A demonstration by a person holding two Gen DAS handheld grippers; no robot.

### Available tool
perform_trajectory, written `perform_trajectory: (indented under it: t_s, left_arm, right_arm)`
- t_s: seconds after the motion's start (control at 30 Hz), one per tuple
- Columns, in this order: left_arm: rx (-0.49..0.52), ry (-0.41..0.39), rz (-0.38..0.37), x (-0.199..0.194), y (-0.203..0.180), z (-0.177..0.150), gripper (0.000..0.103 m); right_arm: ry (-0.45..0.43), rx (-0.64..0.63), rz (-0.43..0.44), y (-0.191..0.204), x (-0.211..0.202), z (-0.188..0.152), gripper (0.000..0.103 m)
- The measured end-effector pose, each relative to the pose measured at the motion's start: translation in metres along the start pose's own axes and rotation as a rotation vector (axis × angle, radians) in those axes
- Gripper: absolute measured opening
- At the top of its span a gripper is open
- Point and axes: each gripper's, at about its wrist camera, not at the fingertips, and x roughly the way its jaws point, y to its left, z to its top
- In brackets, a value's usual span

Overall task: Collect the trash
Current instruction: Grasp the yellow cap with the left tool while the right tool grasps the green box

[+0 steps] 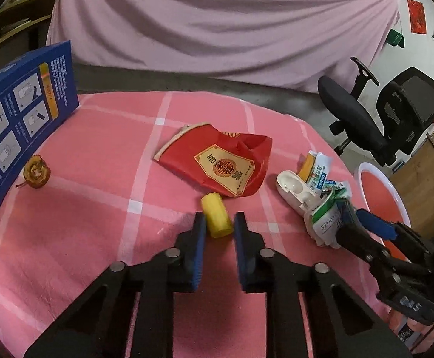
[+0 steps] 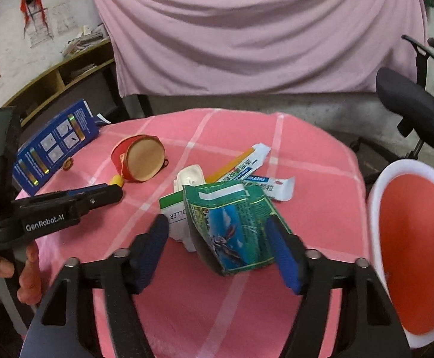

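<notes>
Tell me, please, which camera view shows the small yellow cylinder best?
The left wrist view. There the yellow cylinder lies whole on the pink tablecloth, between the open fingers of the left gripper. In the right wrist view only its end shows, beyond the left gripper's fingers.

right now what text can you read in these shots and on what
"GenRobot.AI": side of the left gripper.
"ROLLER": white-and-green packet, partly hidden.
"SNS": right gripper body, reads upside down.
Chinese print on the crushed red paper cup, blue box and green packet: too blurred.
</notes>
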Motion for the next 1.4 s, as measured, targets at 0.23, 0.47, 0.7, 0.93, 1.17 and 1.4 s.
perform_trajectory:
  t_s: [0.23,0.47,0.7,0.93,1.17,1.4]
  left_arm:
    - [-0.029,-0.029,-0.043,-0.011,0.007,-0.010,0.014]
    - [-0.042,-0.144,-0.047,-0.041,0.010,-0.019,0.013]
    - [0.040,-0.378,-0.045,-0.083,-0.010,-0.039,0.013]
    - [0.075,-0.568,-0.039,-0.117,-0.024,-0.066,0.014]
    - [0.149,-0.682,-0.066,-0.137,-0.057,-0.080,0.014]
    - [0.267,-0.729,-0.163,-0.134,-0.129,-0.072,0.014]
  right_arm:
    - [-0.003,0.050,0.026,-0.011,-0.001,-0.002,0.029]
    - [-0.057,0.025,0.016,-0.005,-0.014,-0.006,0.025]
    - [-0.209,0.035,0.022,-0.007,-0.042,-0.012,0.024]
    - [-0.489,-0.016,0.018,0.002,-0.092,-0.027,0.025]
    - [-0.733,-0.080,-0.086,0.002,-0.136,-0.044,0.025]
    - [-0.882,-0.024,-0.204,-0.027,-0.173,-0.054,0.025]
